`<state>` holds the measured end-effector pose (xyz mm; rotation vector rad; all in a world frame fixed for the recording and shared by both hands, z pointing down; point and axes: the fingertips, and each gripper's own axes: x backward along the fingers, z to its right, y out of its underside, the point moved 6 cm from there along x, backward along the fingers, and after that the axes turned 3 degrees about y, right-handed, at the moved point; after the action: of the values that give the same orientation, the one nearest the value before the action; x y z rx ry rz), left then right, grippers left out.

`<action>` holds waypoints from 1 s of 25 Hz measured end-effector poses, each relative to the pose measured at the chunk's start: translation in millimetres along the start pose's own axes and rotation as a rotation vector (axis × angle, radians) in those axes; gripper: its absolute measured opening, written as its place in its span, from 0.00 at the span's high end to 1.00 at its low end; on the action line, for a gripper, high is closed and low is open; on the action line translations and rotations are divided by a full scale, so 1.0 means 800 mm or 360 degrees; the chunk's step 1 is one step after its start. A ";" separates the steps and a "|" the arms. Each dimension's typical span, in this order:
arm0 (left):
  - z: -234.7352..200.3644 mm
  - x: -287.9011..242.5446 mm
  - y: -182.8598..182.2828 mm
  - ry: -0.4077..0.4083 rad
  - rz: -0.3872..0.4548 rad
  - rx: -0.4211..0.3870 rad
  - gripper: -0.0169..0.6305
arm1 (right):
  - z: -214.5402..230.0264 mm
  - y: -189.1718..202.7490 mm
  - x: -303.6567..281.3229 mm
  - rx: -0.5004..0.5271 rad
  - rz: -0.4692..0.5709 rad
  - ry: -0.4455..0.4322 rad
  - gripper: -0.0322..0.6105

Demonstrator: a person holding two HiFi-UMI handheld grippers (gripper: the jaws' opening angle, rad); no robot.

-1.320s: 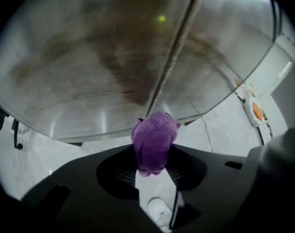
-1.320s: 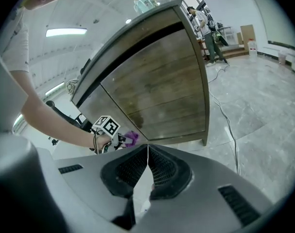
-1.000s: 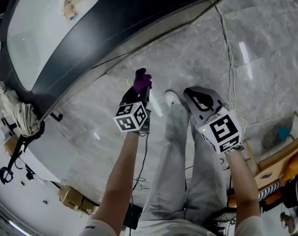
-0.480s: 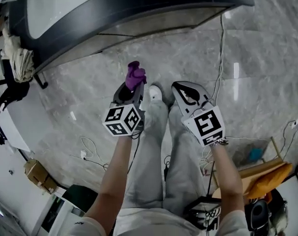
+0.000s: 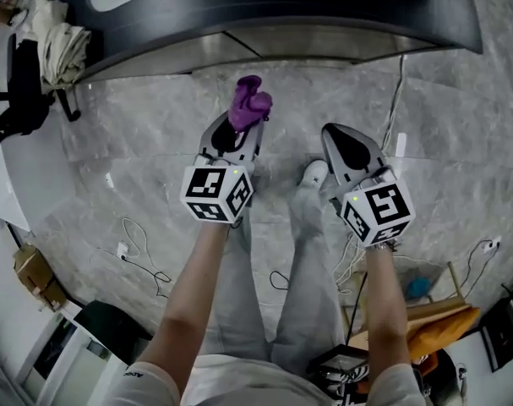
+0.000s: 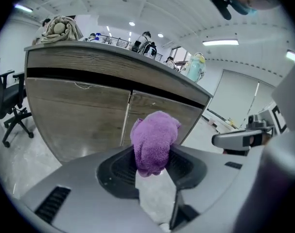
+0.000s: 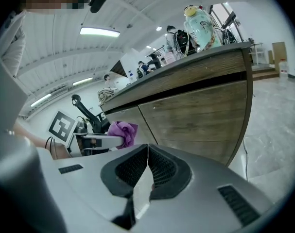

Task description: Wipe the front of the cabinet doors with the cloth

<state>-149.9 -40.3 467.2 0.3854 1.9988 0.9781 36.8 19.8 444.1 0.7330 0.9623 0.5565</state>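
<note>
A bunched purple cloth (image 5: 249,101) (image 6: 154,141) sticks out of my left gripper (image 5: 239,123), whose jaws are shut on it. The same cloth (image 7: 122,131) shows at the left of the right gripper view. Ahead stand two wooden cabinet doors (image 6: 84,111) (image 7: 196,115) under a dark counter top (image 5: 264,11), a short distance from both grippers. In the left gripper view the seam between the doors runs just above the cloth. My right gripper (image 5: 347,146) (image 7: 147,154) hovers beside the left one, jaws shut with nothing between them.
Grey marble floor (image 5: 138,142) lies below, with cables (image 5: 138,256) trailing by the person's legs. A black office chair (image 6: 4,106) stands left of the cabinet. A bundle of light cloth (image 6: 60,29) and a pale green jug (image 7: 198,18) sit on the counter.
The head view has swung so the cabinet now lies straight ahead. Both grippers have risen and come nearer the doors, the cloth still held in the left.
</note>
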 end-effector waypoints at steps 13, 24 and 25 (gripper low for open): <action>-0.094 0.035 -0.068 0.0372 -0.0005 -0.0187 0.74 | -0.147 -0.001 -0.086 -0.0027 -0.0053 0.0151 0.91; -0.097 -0.027 -0.099 0.0397 0.0031 -0.0089 0.74 | -0.150 -0.028 -0.125 -0.0110 -0.0015 0.0072 0.91; -0.096 -0.032 -0.098 0.0386 0.0021 -0.0070 0.74 | -0.148 -0.030 -0.125 -0.0114 -0.0010 0.0065 0.91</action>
<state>-189.7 -143.8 446.9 0.2661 2.1892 1.1196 -111.4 -30.1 434.3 0.6565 0.9775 0.5991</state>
